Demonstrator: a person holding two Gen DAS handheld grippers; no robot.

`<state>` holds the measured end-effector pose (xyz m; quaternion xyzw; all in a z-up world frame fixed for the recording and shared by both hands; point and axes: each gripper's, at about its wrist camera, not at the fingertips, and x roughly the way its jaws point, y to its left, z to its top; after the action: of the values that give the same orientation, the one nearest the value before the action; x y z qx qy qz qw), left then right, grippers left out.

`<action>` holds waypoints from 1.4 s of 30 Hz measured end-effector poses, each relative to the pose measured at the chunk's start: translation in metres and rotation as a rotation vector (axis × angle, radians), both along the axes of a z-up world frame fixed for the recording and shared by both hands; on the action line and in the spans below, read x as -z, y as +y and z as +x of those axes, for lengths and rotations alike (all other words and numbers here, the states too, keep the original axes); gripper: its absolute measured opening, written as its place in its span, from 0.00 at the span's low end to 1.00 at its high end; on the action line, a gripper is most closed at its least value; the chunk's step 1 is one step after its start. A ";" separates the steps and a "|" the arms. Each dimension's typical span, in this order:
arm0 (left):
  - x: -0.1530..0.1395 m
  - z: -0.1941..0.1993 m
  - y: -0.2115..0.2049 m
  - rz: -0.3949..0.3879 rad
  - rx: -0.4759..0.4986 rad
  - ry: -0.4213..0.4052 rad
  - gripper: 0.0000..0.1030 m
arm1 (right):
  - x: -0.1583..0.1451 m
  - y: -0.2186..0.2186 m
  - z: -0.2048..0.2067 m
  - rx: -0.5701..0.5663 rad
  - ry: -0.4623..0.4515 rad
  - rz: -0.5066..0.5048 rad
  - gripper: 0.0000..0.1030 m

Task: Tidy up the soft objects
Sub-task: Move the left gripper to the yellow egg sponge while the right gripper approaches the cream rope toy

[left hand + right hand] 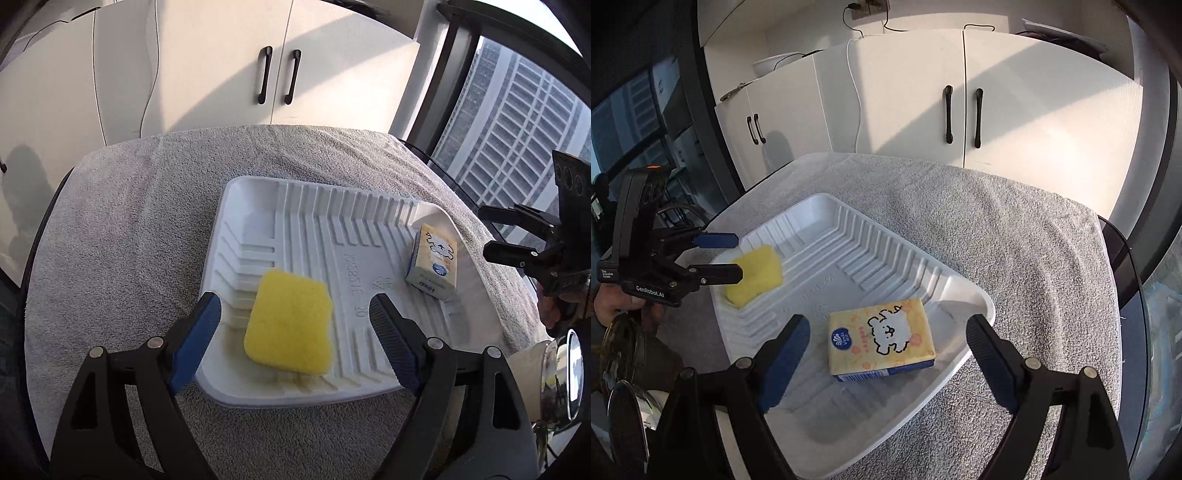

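Observation:
A yellow sponge (290, 326) lies in the near left part of a white ribbed tray (332, 229). My left gripper (295, 310) is open just above and around the sponge, not touching it. A yellow tissue pack (881, 339) with a cartoon dog lies in the tray (849, 236) at its other end. My right gripper (886, 332) is open on both sides of the pack, empty. The sponge also shows in the right wrist view (755, 275), with the left gripper (720, 256) beside it. The right gripper (506, 236) shows at the right edge of the left wrist view, near the pack (434, 267).
The tray sits on a grey towel (147, 221) that covers a round table. White cabinets (221, 74) with black handles stand behind. A window (517, 129) is at one side. A shiny round object (565, 384) is near the table's edge.

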<state>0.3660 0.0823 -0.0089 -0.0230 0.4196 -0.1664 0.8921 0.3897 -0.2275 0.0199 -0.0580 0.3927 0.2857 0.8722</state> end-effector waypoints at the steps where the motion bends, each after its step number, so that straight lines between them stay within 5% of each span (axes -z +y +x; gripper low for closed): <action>1: -0.005 -0.004 0.003 -0.004 -0.008 -0.010 0.80 | -0.004 -0.006 -0.004 0.009 -0.006 0.005 0.86; 9: -0.036 -0.064 0.033 -0.031 -0.084 -0.082 0.82 | -0.042 -0.057 -0.049 0.100 -0.062 0.106 0.86; 19: -0.037 -0.195 0.039 -0.019 -0.183 -0.115 0.86 | -0.078 -0.092 -0.151 0.188 -0.166 0.165 0.89; 27: -0.017 -0.284 0.002 -0.021 -0.127 -0.086 0.97 | -0.041 -0.081 -0.276 0.223 -0.120 0.155 0.96; 31: -0.001 -0.310 -0.026 0.008 -0.068 -0.062 0.97 | -0.010 -0.052 -0.327 0.250 -0.126 0.045 0.97; 42: 0.023 -0.322 -0.044 0.033 -0.076 -0.050 0.97 | 0.023 -0.010 -0.364 0.294 -0.074 -0.005 0.97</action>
<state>0.0438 0.0387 -0.0322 -0.0199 0.3985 -0.1260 0.9083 0.0254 -0.2374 -0.0033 -0.0124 0.3650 0.1517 0.9185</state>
